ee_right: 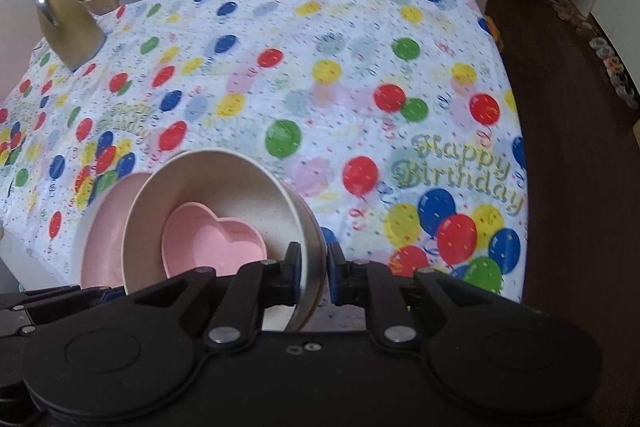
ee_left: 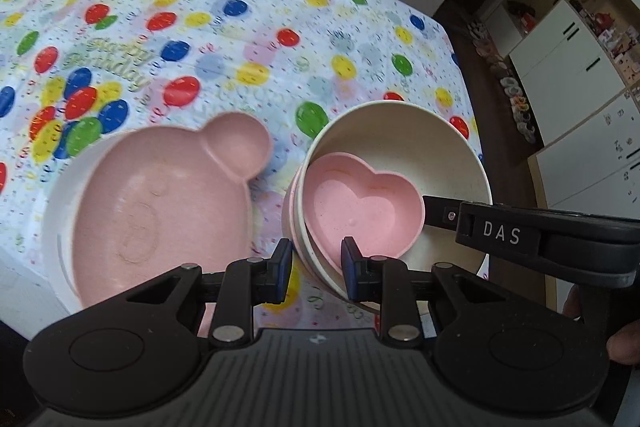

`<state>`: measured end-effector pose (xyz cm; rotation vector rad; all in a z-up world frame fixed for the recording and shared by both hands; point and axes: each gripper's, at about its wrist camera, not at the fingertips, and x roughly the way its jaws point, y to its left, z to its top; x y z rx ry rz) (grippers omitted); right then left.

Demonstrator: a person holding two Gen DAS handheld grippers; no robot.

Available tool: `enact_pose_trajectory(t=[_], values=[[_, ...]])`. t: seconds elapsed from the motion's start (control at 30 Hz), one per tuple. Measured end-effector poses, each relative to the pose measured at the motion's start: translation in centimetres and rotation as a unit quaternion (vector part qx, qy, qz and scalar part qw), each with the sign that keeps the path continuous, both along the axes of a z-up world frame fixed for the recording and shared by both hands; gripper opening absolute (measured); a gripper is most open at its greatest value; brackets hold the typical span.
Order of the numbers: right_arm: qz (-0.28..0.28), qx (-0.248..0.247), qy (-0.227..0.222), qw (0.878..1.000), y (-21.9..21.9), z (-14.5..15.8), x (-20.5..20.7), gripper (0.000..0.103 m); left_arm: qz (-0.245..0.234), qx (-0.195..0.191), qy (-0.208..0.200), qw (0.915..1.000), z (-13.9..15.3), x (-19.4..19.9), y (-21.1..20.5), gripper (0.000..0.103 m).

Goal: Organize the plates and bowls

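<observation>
The cream bowl (ee_right: pixel 208 187), tilted with a stack of other bowls nested under it, holds the pink heart-shaped bowl (ee_right: pixel 212 243) and sits near the front edge of the balloon tablecloth (ee_right: pixel 360 67). To the left of the cream bowl lies the pink bear-shaped plate (ee_left: pixel 160 203) on a white plate (ee_left: pixel 60 195), and a kettle (ee_right: pixel 68 27) stands far beyond it. The right gripper (ee_right: pixel 313 267) pinches the cream bowl's right rim between its 2 fingers, while the left gripper (ee_left: pixel 316 263) straddles its near-left rim, spread and seemingly not pressing.
</observation>
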<state>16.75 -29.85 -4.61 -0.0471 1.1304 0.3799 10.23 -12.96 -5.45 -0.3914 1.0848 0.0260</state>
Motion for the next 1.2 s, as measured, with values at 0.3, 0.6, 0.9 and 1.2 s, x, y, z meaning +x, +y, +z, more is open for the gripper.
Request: enact_pose_trajectory(t=[0.3,0.6,0.9,1.2], values=[[0.058,0.003,-0.012,0.998,7.2,1.5,-0.1,0.013,0.042,0.006,0.001,0.9991,0.6,-1.4,6.6,0.025],[0.096,-0.004,0.012,0.995,13.5,-0.9,-0.6,0.013,0.072,-0.001,0.03,0.997,-1.8,-2.5,11.6,0.025],[0.103,-0.026,0.037,0.994,16.3,-3.3,-0.6,0.012,0.071,-0.005,0.052,0.9961,-4.1,-2.2,13.3,0.025],[0.095,-0.044,0.046,0.993,17.2,-4.3,-0.2,0.014,0.06,-0.009,0.064,0.9961,-5.6,-1.4,13.7,0.025]])
